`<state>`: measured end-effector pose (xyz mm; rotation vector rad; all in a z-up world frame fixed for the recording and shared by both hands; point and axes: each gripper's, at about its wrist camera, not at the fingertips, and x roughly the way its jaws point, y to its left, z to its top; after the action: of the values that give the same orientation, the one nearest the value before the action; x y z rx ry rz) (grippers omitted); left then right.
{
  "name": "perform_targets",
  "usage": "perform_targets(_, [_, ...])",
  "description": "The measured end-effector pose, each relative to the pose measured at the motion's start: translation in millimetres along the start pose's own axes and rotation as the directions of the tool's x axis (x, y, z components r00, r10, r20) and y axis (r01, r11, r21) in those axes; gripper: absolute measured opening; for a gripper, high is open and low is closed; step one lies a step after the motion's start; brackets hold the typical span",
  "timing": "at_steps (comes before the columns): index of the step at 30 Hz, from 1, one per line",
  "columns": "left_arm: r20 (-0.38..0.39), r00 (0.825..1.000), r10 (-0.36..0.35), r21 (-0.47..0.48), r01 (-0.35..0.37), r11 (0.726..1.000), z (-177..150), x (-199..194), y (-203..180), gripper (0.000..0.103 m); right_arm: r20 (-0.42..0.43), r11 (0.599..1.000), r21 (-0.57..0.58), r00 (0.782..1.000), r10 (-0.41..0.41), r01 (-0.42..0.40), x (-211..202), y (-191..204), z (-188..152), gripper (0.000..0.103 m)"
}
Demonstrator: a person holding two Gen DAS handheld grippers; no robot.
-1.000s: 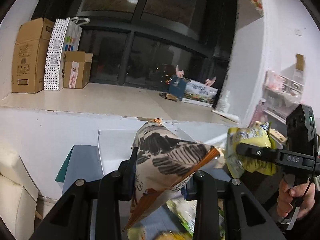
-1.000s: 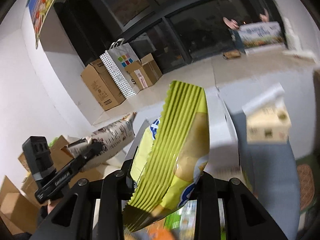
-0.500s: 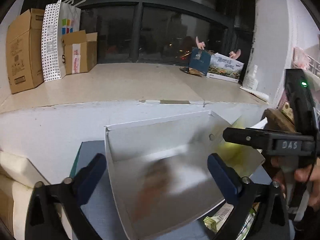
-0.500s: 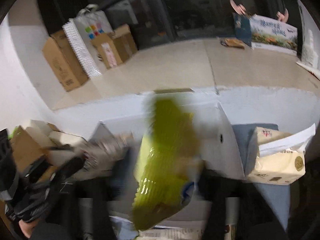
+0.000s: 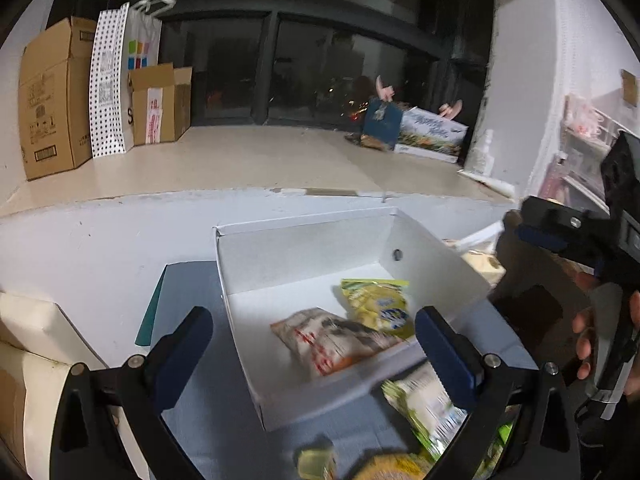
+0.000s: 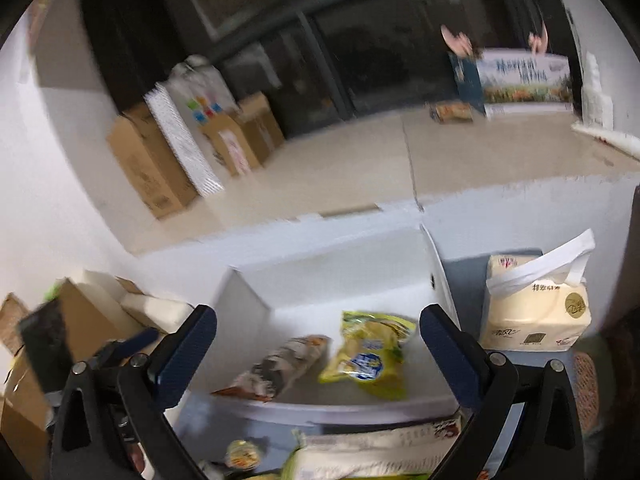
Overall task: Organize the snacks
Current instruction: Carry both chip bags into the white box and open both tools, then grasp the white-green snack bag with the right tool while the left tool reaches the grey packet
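A white open box (image 5: 304, 252) stands on the blue-grey table; it also shows in the right wrist view (image 6: 320, 276). Inside it lie a black-and-white snack bag (image 5: 336, 340) (image 6: 280, 368) and a yellow chip bag (image 5: 378, 308) (image 6: 368, 356), side by side. My left gripper (image 5: 314, 344) is open and empty above the box's near wall. My right gripper (image 6: 318, 350) is open and empty, also over the box. The right gripper shows at the right edge of the left wrist view (image 5: 580, 236).
More snack packs (image 5: 424, 404) (image 6: 376, 456) lie on the table in front of the box. A tissue pack (image 6: 536, 312) stands right of the box. Cardboard boxes (image 5: 52, 96) and a dotted paper bag (image 5: 108, 80) stand on the window ledge. Boxes (image 6: 80, 320) sit at the left.
Both grippers opened and let go of their bags. The black-and-white bag and the yellow bag dropped into the white box. Both grippers now tilt down toward the box.
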<state>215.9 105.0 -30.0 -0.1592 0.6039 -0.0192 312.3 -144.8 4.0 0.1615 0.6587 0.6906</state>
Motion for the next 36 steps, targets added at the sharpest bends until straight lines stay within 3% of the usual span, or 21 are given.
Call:
perform_targets(4, [0.024, 0.999, -0.041, 0.034, 0.041, 0.999, -21, -37, -16, 0.103, 0.052, 0.997, -0.074, 0.998, 0.035, -0.032, -45, 13, -29, 0.103])
perform_targets(10, [0.020, 0.997, -0.074, 0.076, 0.072, 0.994, -66, -81, -38, 0.103, 0.040, 0.993, -0.090, 0.996, 0.082, -0.078, -107, 12, -103, 0.103])
perform_targets(17, [0.003, 0.997, -0.081, 0.046, 0.081, 0.996, -112, -114, -54, 0.103, 0.076, 0.999, -0.050, 0.997, 0.015, -0.011, -164, -8, -169, 0.103])
perform_targets(21, [-0.001, 0.996, -0.088, 0.021, 0.088, 0.996, -127, -125, -59, 0.103, 0.101, 1.000, -0.010, 0.995, -0.023, 0.024, -183, -24, -185, 0.103])
perform_targets(26, [-0.018, 0.997, -0.075, 0.027, 0.076, 0.997, -139, -130, -62, 0.103, 0.059, 0.999, 0.043, 0.998, -0.026, 0.023, -167, -43, -186, 0.103])
perform_targets(30, [-0.031, 0.996, -0.085, 0.033, 0.086, 0.996, -147, -130, -62, 0.103, -0.061, 0.999, 0.034, 0.998, -0.005, 0.007, -126, -45, -185, 0.103])
perform_targets(31, [-0.034, 0.996, -0.085, 0.035, 0.087, 0.996, -148, -130, -62, 0.103, -0.117, 1.000, -0.008, 0.993, -0.021, 0.020, -108, -42, -180, 0.103])
perform_targets(36, [-0.053, 0.995, -0.090, 0.025, 0.091, 0.996, -158, -127, -58, 0.103, -0.190, 0.966, -0.252, 0.976, -0.110, 0.060, -52, -17, -155, 0.103])
